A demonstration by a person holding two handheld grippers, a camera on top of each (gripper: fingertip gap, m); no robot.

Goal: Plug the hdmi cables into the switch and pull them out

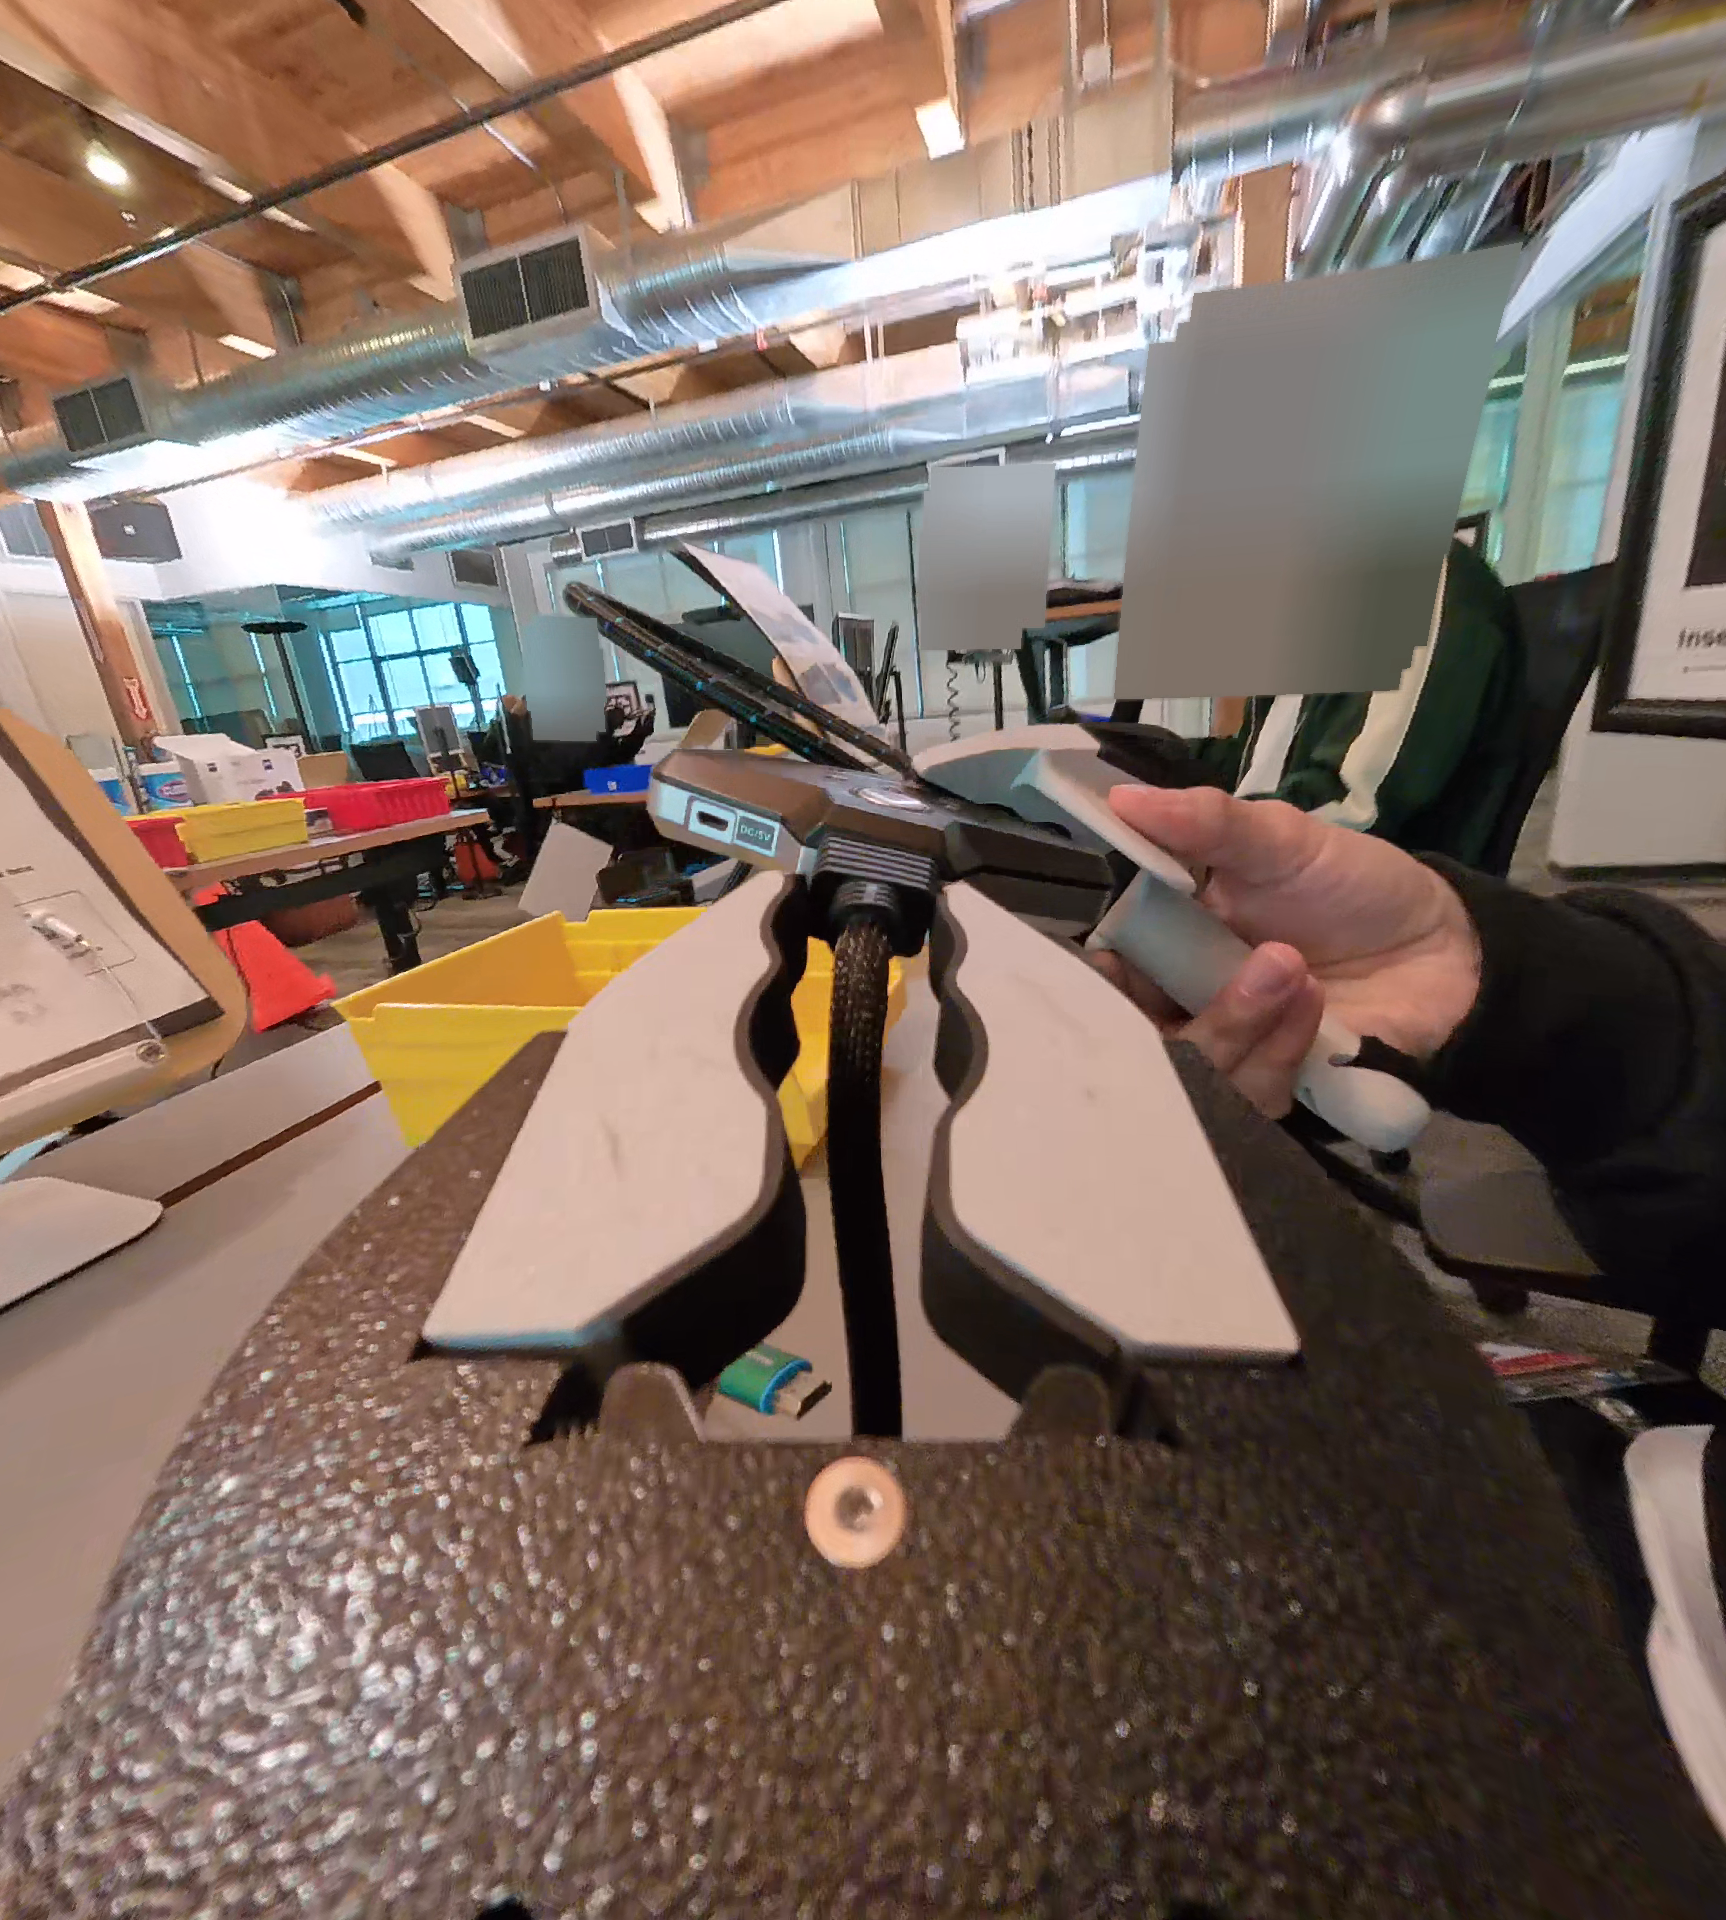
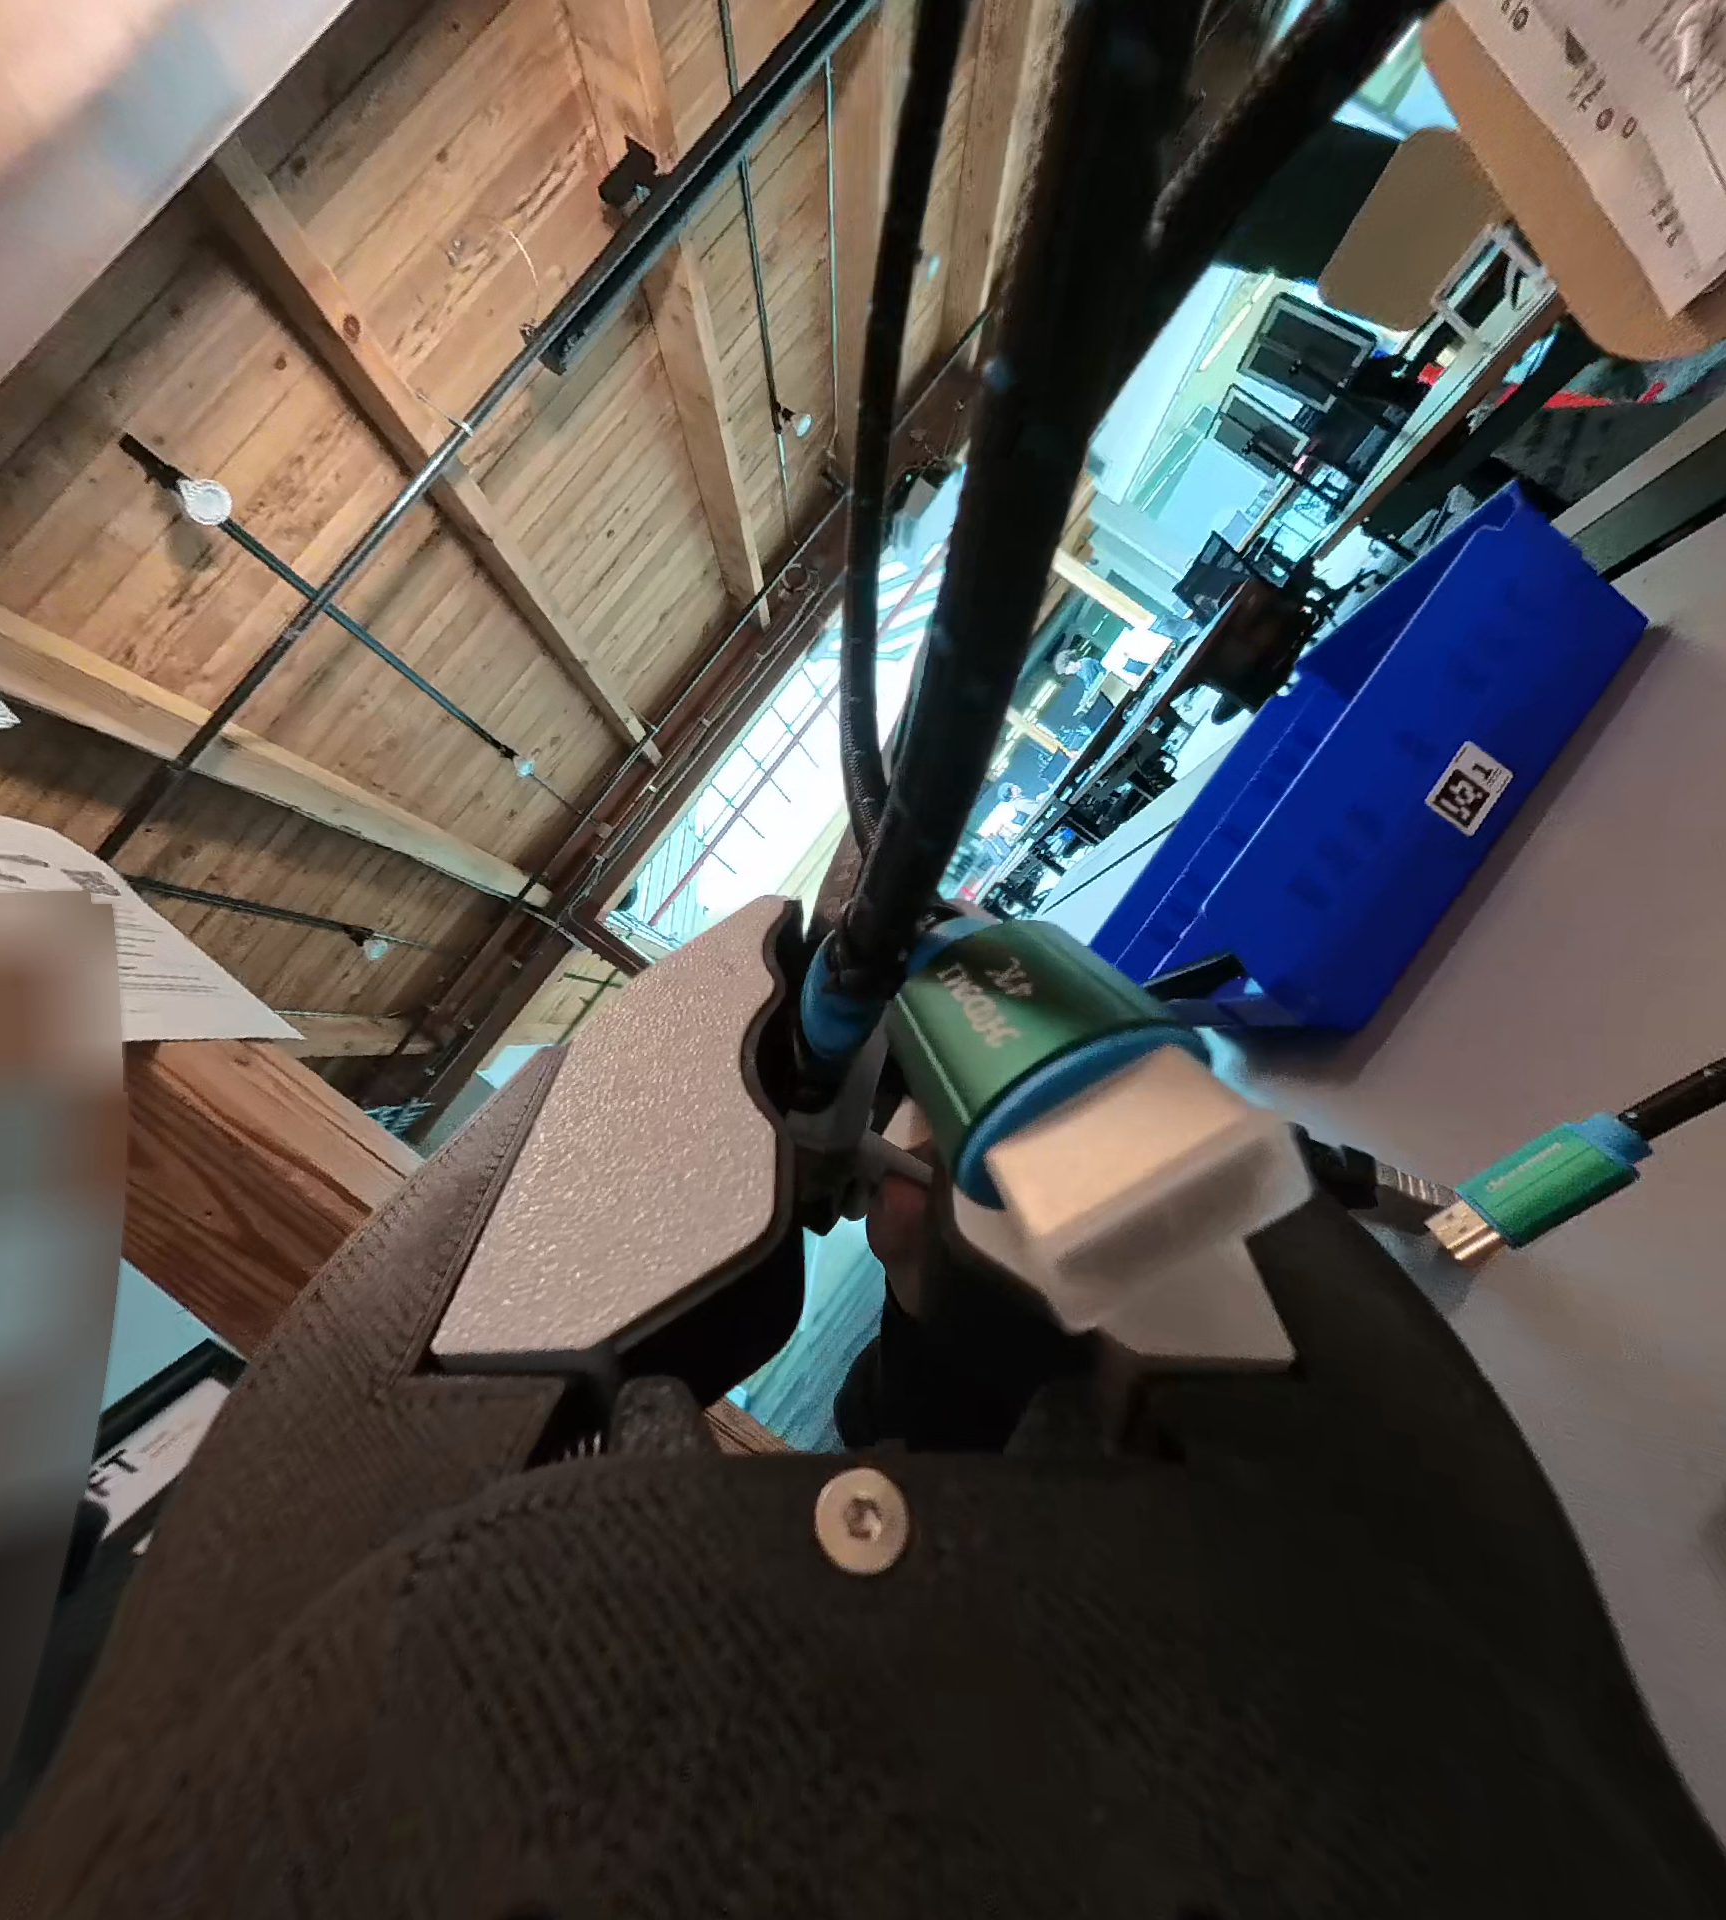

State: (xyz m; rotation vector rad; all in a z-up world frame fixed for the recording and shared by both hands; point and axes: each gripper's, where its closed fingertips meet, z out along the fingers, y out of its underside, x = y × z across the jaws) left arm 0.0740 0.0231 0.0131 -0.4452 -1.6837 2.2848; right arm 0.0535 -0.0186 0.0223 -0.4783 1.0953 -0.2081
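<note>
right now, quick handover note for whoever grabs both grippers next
Left gripper: fingers flank the black braided cable plugged into the switch; grip unclear.
Right gripper: appears shut on the switch end, a green plug against it.
Another green plug lies loose on the table.
Done: one cable seated.
Left: plug in the rest, then pull all out.

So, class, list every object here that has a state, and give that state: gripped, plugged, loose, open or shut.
switch: held up off the table, small side port empty
black braided cable: plugged into the switch
left gripper: shut on the black braided cable just behind its plug
right gripper: shut on the switch's far end
green plug: unplugged, lying on the table
</note>
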